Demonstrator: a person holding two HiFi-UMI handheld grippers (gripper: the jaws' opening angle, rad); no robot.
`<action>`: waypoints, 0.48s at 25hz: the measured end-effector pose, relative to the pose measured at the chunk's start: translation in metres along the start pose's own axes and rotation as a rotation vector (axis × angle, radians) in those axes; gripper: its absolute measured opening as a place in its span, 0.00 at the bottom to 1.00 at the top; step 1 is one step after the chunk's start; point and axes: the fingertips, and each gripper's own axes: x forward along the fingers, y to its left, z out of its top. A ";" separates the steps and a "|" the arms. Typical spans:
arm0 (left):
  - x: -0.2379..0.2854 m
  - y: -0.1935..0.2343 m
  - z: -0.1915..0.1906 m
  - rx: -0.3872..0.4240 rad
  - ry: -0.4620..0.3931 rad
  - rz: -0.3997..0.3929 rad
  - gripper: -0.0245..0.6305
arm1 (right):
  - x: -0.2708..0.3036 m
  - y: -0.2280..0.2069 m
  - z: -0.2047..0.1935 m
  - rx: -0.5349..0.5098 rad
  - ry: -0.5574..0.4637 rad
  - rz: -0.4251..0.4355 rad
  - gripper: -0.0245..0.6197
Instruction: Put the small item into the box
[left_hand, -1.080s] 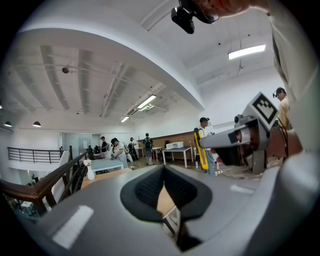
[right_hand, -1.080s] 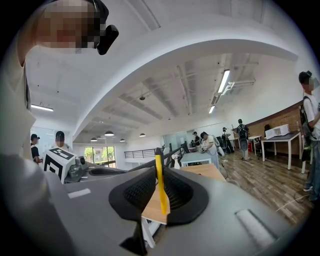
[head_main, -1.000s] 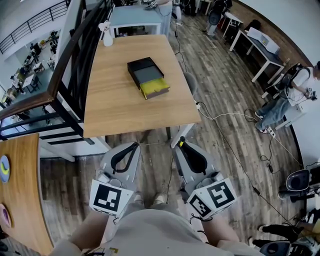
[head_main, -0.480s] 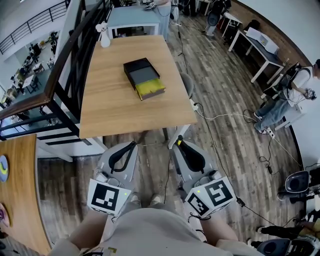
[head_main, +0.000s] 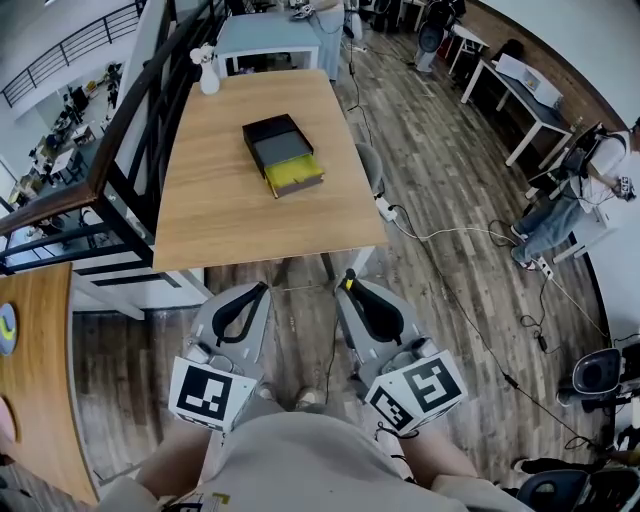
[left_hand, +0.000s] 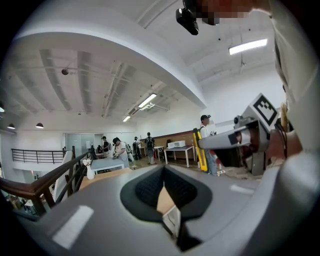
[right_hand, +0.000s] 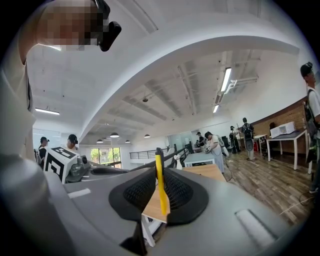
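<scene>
Black box with yellow drawer (head_main: 283, 153) drifted left in frame, atop light wooden table (head_main: 225, 215). Short of table: right gripper (head_main: 348, 283) pinches thin yellow strip (right_hand: 160, 187); left gripper (head_main: 262, 290) pressed together, empty. Carrying stage; next, reach box.

The person holds both grippers low and close to the body, side by side, pointing away to the far side. The left gripper (head_main: 261, 289) has its jaws pressed together with nothing between them. The right gripper (head_main: 349, 281) has its jaws squeezed on a thin yellow piece (right_hand: 160, 187). Each marker cube sits near the person, and both arms are bent in tight.
</scene>
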 end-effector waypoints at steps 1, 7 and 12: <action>0.000 -0.004 0.002 -0.001 -0.006 0.004 0.04 | -0.003 -0.002 0.000 -0.003 0.001 0.006 0.12; -0.001 -0.025 0.006 0.010 -0.005 0.016 0.04 | -0.021 -0.013 -0.005 0.003 0.002 0.022 0.12; 0.000 -0.034 0.009 0.007 -0.001 0.022 0.04 | -0.028 -0.020 -0.004 0.010 0.008 0.028 0.12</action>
